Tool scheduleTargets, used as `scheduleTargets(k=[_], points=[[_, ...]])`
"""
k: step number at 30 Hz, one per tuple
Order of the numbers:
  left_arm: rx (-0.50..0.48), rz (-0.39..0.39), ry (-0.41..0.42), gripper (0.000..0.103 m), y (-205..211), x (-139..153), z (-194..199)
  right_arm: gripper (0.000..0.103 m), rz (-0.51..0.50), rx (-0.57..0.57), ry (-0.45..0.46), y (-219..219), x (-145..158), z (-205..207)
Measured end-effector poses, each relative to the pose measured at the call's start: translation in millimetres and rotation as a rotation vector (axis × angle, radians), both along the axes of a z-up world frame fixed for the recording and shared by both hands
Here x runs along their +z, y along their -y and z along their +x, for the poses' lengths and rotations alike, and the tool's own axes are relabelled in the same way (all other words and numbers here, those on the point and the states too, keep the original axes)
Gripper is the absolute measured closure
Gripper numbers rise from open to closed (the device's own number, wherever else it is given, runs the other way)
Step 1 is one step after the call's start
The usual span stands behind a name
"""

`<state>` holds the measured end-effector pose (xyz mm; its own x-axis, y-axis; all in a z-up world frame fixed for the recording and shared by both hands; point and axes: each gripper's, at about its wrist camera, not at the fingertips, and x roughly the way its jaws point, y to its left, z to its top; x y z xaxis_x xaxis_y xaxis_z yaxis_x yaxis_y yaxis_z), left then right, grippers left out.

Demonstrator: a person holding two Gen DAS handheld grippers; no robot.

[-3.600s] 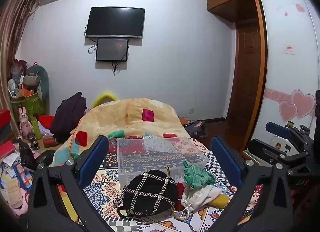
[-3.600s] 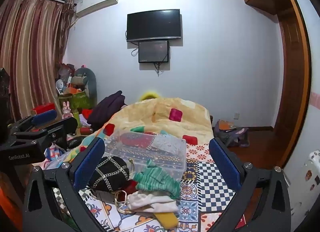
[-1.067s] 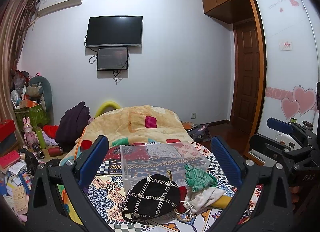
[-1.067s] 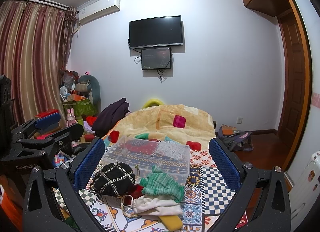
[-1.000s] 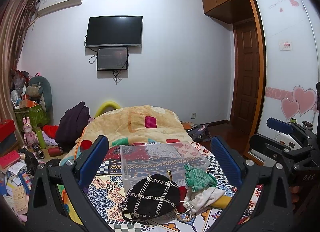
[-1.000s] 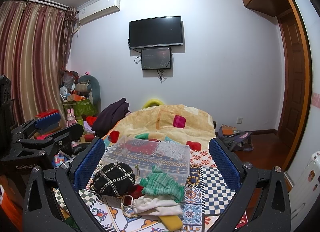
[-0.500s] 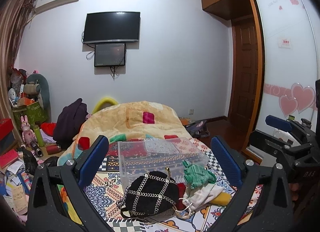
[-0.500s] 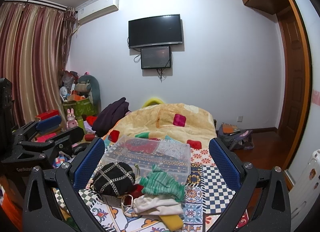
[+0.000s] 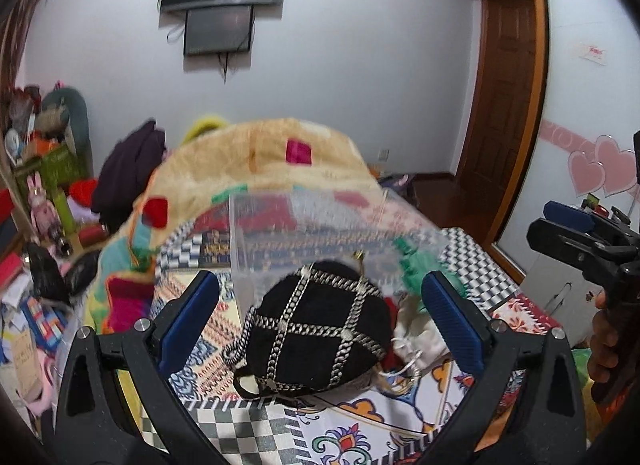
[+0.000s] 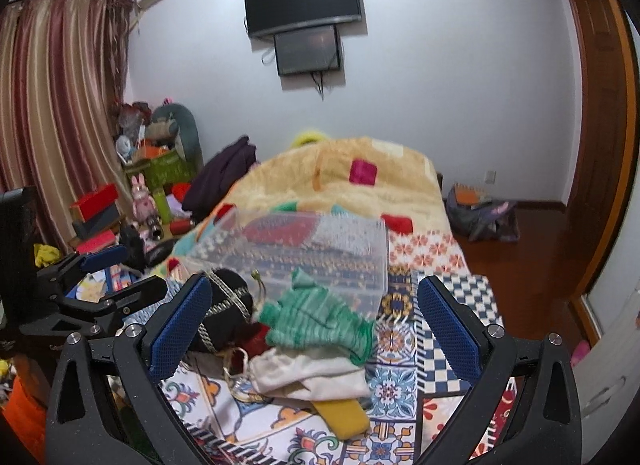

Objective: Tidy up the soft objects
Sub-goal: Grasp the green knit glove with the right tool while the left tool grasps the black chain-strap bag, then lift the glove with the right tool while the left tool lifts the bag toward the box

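A black hat with silver chain mesh (image 9: 316, 325) lies on the patterned bedspread in front of a clear plastic bin (image 9: 304, 225). My left gripper (image 9: 320, 321) is open, its blue pads on either side of the hat, just short of it. A green striped knit item (image 10: 316, 317), a white cloth (image 10: 308, 375) and a yellow piece (image 10: 344, 419) lie beside the hat. My right gripper (image 10: 314, 325) is open and empty, facing the green knit. The bin also shows in the right wrist view (image 10: 304, 257).
A yellow blanket (image 9: 260, 161) is heaped on the bed behind the bin. Clutter, boxes and toys (image 10: 152, 185) stand to the left of the bed. A bag (image 10: 480, 213) lies on the wood floor at the right. A TV (image 10: 302, 1) hangs on the wall.
Both grippers have tilted down and moved closer to the pile on the bed. The left one now frames the black hat. Both stay open.
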<state>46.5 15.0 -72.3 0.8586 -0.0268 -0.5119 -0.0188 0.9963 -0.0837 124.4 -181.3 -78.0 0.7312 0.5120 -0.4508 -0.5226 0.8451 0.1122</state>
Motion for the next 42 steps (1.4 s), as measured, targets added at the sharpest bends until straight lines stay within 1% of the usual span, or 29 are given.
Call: scheduleTargets(k=[1, 3, 5, 10, 13, 15, 16, 18, 19, 20, 21, 22, 23, 24, 26, 27, 28, 29, 32, 34, 37, 38, 39, 40, 41, 42], points=[[0.003, -0.006, -0.014, 0.005, -2, -5, 4, 0.004, -0.006, 0.003, -0.013, -1, -3, 3], [0.006, -0.018, -0.049, 0.014, -6, -15, 12, 0.008, -0.015, 0.014, -0.046, -2, -12, 8], [0.009, -0.038, -0.079, 0.017, -11, -24, 19, 0.012, -0.024, 0.03, -0.082, -5, -21, 13], [0.011, -0.059, -0.125, 0.025, -16, -41, 31, 0.015, -0.054, 0.08, -0.158, -15, -39, 22], [0.009, -0.065, -0.144, 0.03, -19, -50, 37, 0.017, -0.08, 0.104, -0.182, -24, -47, 29], [0.008, -0.074, -0.153, 0.037, -21, -54, 40, 0.02, -0.099, 0.108, -0.191, -27, -52, 32], [0.007, -0.079, -0.156, 0.038, -21, -56, 41, 0.024, -0.106, 0.109, -0.199, -30, -56, 33], [0.002, -0.087, -0.16, 0.046, -23, -59, 42, 0.032, -0.115, 0.11, -0.217, -33, -61, 38], [-0.005, -0.091, -0.163, 0.05, -23, -61, 42, 0.039, -0.118, 0.113, -0.239, -33, -65, 41], [-0.012, -0.096, -0.169, 0.058, -23, -62, 43, 0.043, -0.117, 0.115, -0.255, -35, -67, 45], [-0.015, -0.098, -0.175, 0.064, -24, -63, 43, 0.045, -0.113, 0.118, -0.265, -36, -68, 46], [-0.017, -0.097, -0.181, 0.067, -24, -65, 44, 0.05, -0.106, 0.126, -0.283, -35, -70, 47], [-0.017, -0.095, -0.183, 0.073, -24, -67, 44, 0.059, -0.105, 0.129, -0.289, -36, -71, 48], [-0.019, -0.094, -0.185, 0.078, -24, -67, 44, 0.063, -0.105, 0.13, -0.295, -36, -72, 49], [-0.024, -0.085, -0.183, 0.083, -22, -67, 42, 0.069, -0.098, 0.137, -0.305, -34, -72, 48], [-0.024, -0.074, -0.181, 0.086, -22, -66, 42, 0.071, -0.095, 0.14, -0.306, -33, -72, 47], [-0.024, -0.062, -0.177, 0.087, -21, -66, 40, 0.074, -0.091, 0.141, -0.303, -32, -71, 46], [-0.024, -0.049, -0.173, 0.09, -19, -65, 38, 0.081, -0.088, 0.142, -0.3, -33, -70, 46], [-0.03, -0.048, -0.163, 0.094, -18, -61, 33, 0.086, -0.073, 0.145, -0.291, -30, -67, 43], [-0.034, -0.059, -0.153, 0.094, -19, -56, 28, 0.09, -0.066, 0.142, -0.281, -27, -64, 40], [-0.059, -0.06, -0.136, 0.094, -18, -44, 19, 0.091, -0.05, 0.139, -0.265, -23, -58, 37], [-0.069, -0.052, -0.137, 0.093, -15, -40, 15, 0.091, -0.046, 0.138, -0.26, -22, -56, 36], [-0.065, -0.043, -0.133, 0.09, -13, -38, 12, 0.091, -0.043, 0.137, -0.256, -22, -54, 36], [-0.07, -0.035, -0.136, 0.083, -10, -35, 9, 0.092, -0.037, 0.136, -0.248, -20, -51, 34], [-0.079, -0.037, -0.139, 0.069, -7, -34, 7, 0.092, -0.034, 0.134, -0.241, -19, -49, 33], [-0.083, -0.038, -0.138, 0.048, -5, -33, 6, 0.092, -0.03, 0.132, -0.234, -18, -47, 32]])
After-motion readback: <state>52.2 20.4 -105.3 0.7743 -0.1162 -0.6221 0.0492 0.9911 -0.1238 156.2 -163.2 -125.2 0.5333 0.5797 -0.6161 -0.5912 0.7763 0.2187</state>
